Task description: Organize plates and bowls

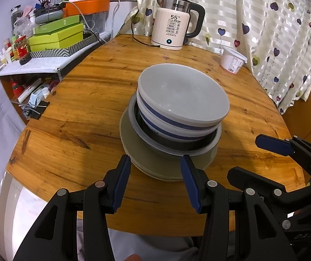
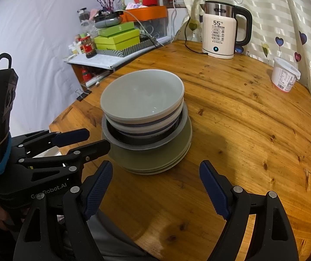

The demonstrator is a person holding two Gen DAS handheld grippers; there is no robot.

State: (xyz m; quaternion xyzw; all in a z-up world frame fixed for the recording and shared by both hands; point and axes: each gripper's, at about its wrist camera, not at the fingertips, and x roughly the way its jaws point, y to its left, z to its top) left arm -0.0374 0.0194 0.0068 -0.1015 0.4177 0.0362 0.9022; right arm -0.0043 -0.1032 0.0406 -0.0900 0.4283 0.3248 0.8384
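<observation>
One stack of dishes stands on the round wooden table. On top is a pale grey bowl nested in a blue-banded bowl. Under them is a dark-lined bowl with a grey rim, then several olive-grey plates. My left gripper is open and empty, its tips just short of the plates' near edge. My right gripper is open and empty, also just short of the plates. It shows in the left wrist view at the right.
A white electric kettle with its cord stands at the table's far edge. A white tub sits at the far right by the heart-print curtain. A cluttered shelf with green boxes is beyond the table's left edge.
</observation>
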